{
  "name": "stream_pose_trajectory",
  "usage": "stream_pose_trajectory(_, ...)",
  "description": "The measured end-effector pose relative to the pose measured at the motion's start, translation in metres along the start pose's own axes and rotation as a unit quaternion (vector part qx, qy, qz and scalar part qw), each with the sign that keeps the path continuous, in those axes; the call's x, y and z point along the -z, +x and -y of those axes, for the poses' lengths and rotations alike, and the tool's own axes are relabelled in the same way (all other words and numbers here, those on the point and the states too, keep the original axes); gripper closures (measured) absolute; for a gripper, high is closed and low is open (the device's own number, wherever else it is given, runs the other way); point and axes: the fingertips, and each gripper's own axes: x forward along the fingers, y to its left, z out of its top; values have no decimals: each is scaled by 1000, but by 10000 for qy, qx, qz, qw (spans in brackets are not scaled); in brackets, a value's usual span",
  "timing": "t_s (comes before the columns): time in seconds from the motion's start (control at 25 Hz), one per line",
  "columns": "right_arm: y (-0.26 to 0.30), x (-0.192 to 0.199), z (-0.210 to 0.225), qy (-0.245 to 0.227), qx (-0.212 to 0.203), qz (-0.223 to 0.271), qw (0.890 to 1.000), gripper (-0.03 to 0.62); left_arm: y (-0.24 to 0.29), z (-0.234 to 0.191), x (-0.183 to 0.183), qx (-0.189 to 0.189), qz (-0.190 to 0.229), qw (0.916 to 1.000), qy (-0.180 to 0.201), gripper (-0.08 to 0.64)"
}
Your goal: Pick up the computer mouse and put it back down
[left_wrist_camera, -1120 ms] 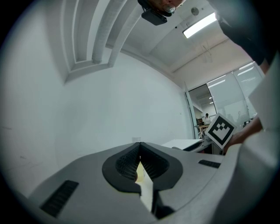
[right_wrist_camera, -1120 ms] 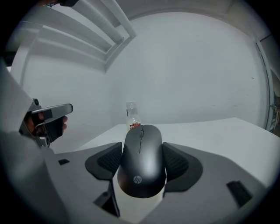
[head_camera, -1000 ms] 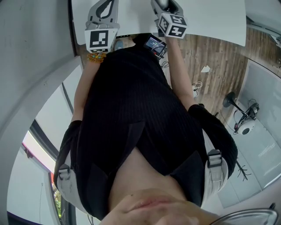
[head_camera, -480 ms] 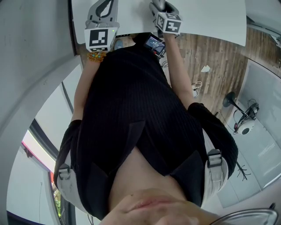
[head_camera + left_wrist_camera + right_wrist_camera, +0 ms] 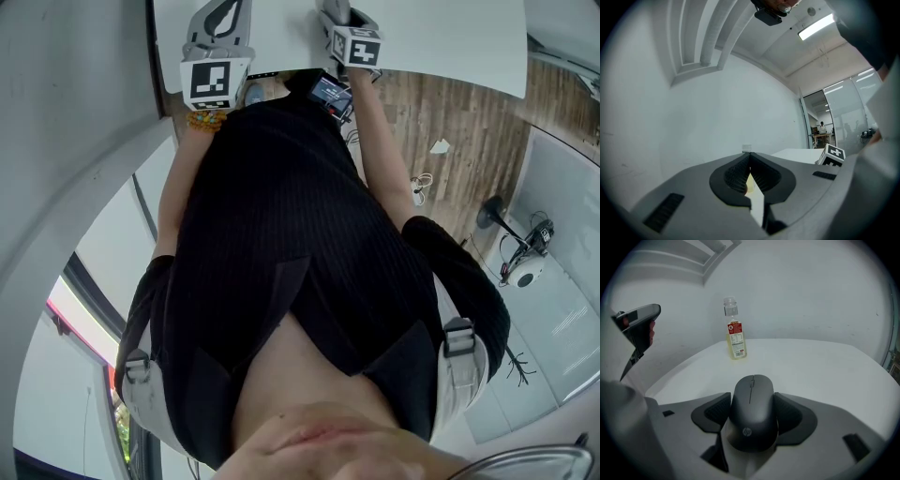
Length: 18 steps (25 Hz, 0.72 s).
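My right tool is clamped on the computer mouse, with 1 ribbed pad against each flank and the logo end toward me. The mouse is over the desk, well short of the bottle that stands toward the far edge.

I judge the mouse to be light and rigid. Its shell is smooth and rounded, so it could squirt forward if squeezed off-centre. The flanks at mid-body look the right place to hold, clear of the buttons and scroll wheel on top. Modest pressure should do, since hard plastic won't give.

My left tool is closed with its tips meeting and nothing held. It points up at a wall and ceiling.

I can't tell whether the mouse's underside rests on the desk or hangs just off it, because the tool body covers that. The head view is no help here — a dark-clothed torso fills most of it and the mouse doesn't show there.
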Motion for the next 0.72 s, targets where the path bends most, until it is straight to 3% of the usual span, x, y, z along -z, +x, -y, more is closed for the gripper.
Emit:
stream_pose_trajectory(0.28,3,-6,-1,-233,127,-92,9996,314,2,1,3,32,-28,10000,-27,547)
stream_pose_trajectory(0.72,8,-1,1,-141,46,-189,9997,314,5,5,1,52,17,10000,-59,546)
